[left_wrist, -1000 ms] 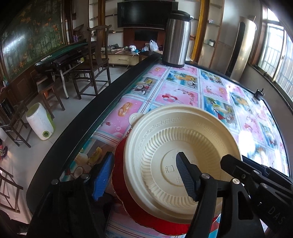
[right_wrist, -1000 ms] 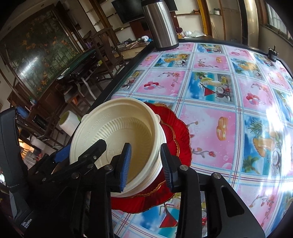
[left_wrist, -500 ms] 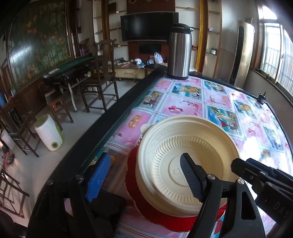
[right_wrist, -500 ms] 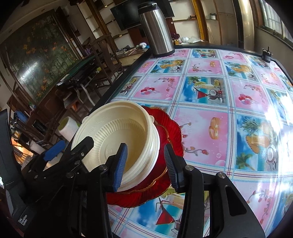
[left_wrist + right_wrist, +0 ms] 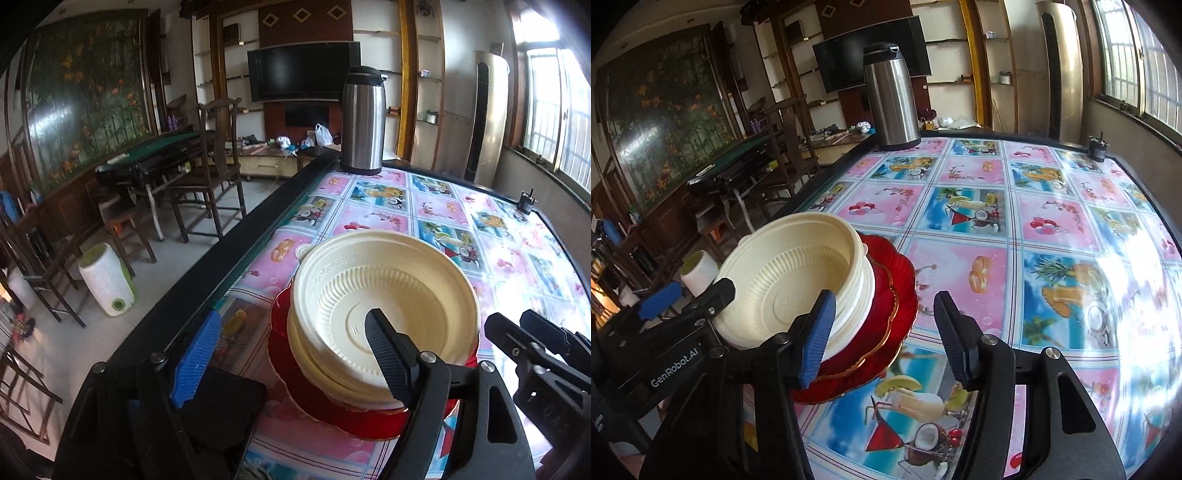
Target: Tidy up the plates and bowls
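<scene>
1. Now the stack of cream bowls (image 5: 384, 306) sits nested on the red plates (image 5: 332, 413), and that pile serves as the landmark for everything else.
2. The pile rests on the worktop (image 5: 997, 229), near the black left edge of its picture-printed cover, on the side closest to both cameras.
3. At least two red plates (image 5: 890, 306) with scalloped, gold-lined rims lie under the bowls (image 5: 798, 280), and they reach out past the bowls on every visible side.
4. The left gripper (image 5: 291, 362) straddles the near-left side of the pile; its blue finger pad stands left of the plates over the worktop's edge, and its dark finger hangs over the top bowl's inside.
5. Its fingers have just been opening and stand wide apart, pressing on nothing.
6. The right gripper (image 5: 886, 343) sits at the near-right side of the pile, with its blue finger just beside the bowls' outer wall and its dark finger well clear of the plates' rim.
7. Those fingers have just been opening too; the plates' rim lies between them, but neither pad presses on it.
8. A steel thermos (image 5: 892, 99) stands far beyond the pile, at the worktop's far edge.
</scene>
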`<state>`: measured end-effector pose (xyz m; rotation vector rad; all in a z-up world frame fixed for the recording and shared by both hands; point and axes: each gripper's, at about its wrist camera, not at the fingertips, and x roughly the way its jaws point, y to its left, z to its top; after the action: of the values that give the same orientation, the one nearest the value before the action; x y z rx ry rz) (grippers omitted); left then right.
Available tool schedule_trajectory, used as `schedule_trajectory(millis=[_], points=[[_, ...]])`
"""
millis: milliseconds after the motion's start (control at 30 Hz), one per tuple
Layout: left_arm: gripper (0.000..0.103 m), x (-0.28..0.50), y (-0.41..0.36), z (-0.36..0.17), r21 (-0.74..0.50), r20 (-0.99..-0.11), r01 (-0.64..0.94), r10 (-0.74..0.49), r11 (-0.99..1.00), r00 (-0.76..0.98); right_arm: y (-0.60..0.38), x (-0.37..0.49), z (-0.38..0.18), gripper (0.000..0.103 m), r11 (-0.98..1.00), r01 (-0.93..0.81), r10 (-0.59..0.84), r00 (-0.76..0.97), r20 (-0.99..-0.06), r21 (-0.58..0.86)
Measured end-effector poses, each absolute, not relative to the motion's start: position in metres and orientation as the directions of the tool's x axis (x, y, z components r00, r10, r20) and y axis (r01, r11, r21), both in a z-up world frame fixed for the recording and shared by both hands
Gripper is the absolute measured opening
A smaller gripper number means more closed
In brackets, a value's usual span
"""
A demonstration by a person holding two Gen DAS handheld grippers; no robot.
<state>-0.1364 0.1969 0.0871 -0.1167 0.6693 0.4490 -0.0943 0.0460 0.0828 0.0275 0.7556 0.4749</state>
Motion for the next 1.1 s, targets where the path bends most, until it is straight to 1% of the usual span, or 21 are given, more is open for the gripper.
schedule_trajectory(millis=[67,167,467,800,967,1100], points=[[0.082,-0.14,0.195,0.089,0.018,-0.612,-0.419,0.342,0.908,0.713,0.046,-0.098,0.08,0.056,0.899,-0.402,0.413,0.641,-0.647,0.175],[0.082,-0.142,0.196,0.09,-0.001,-0.62,-0.411,0.321,0.912,0.715,0.043,-0.099,0.077,0.056,0.9,-0.392,0.414,0.633,-0.654,0.191],[0.082,-0.146,0.202,0.095,-0.043,-0.592,-0.421,0.316,0.906,0.741,0.031,-0.096,0.078,0.056,0.907,-0.365,0.405,0.625,-0.667,0.209],[0.082,-0.141,0.205,0.098,-0.003,-0.602,-0.456,0.363,0.89,0.711,0.029,-0.082,0.069,0.056,0.876,-0.365,0.477,0.567,-0.672,0.315],[0.082,-0.141,0.214,0.098,-0.039,-0.614,-0.463,0.344,0.886,0.71,0.035,-0.078,0.073,0.056,0.876,-0.381,0.473,0.566,-0.675,0.295],[0.082,-0.138,0.215,0.096,-0.006,-0.613,-0.464,0.363,0.886,0.702,0.037,-0.078,0.075,0.056,0.876,-0.378,0.476,0.575,-0.665,0.3]])
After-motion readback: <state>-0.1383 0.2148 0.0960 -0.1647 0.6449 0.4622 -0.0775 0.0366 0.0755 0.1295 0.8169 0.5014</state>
